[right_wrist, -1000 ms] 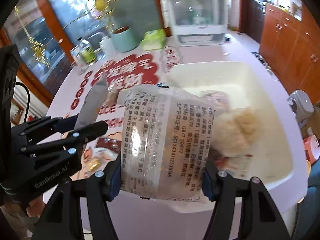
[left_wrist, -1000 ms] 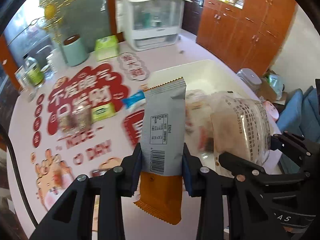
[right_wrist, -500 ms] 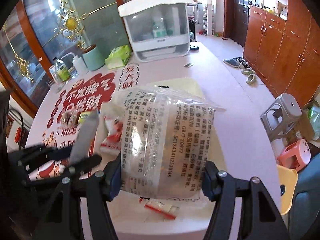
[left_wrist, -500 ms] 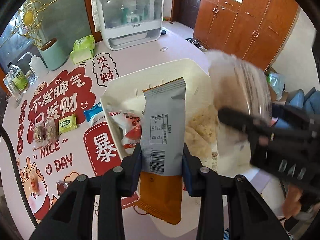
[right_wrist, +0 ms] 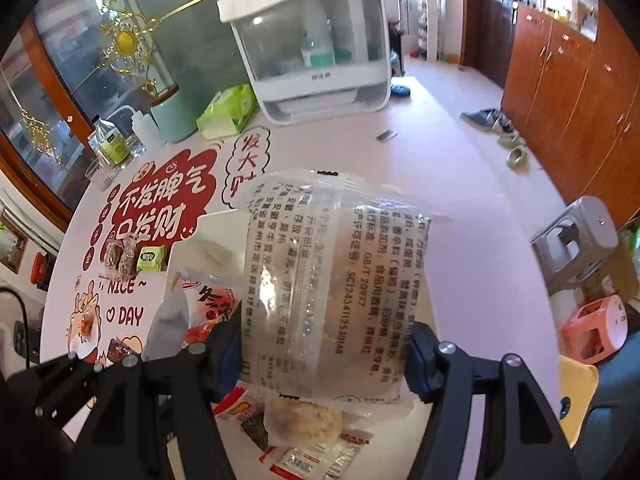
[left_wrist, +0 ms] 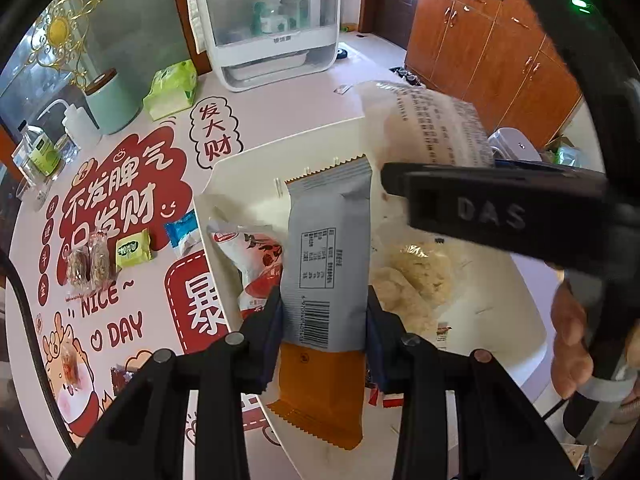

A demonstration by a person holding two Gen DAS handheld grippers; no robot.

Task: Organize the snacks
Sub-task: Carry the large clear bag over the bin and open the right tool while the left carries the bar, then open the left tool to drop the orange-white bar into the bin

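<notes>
My left gripper [left_wrist: 322,316] is shut on a grey and orange snack packet [left_wrist: 326,256], held upright above the white bin [left_wrist: 520,304]. My right gripper [right_wrist: 324,344] is shut on a clear bag of puffed snack [right_wrist: 332,280], also above the bin; this bag shows in the left wrist view [left_wrist: 432,124], with the right gripper's finger [left_wrist: 492,204] across it. Inside the bin lie a red and white packet [left_wrist: 256,264], another clear puffed-snack bag [left_wrist: 416,276] and small sachets [right_wrist: 308,456].
On the printed tablecloth left of the bin lie a blue packet [left_wrist: 182,232], a green packet [left_wrist: 132,248], two brown wrapped sweets [left_wrist: 88,264] and a dark red one [left_wrist: 120,376]. A white cabinet [left_wrist: 272,28], green tissue pack [left_wrist: 172,88] and teal canister [left_wrist: 112,104] stand behind.
Both grippers have risen and moved over the white bin with their snacks still held. The right gripper now sits higher and crosses the left wrist view.
</notes>
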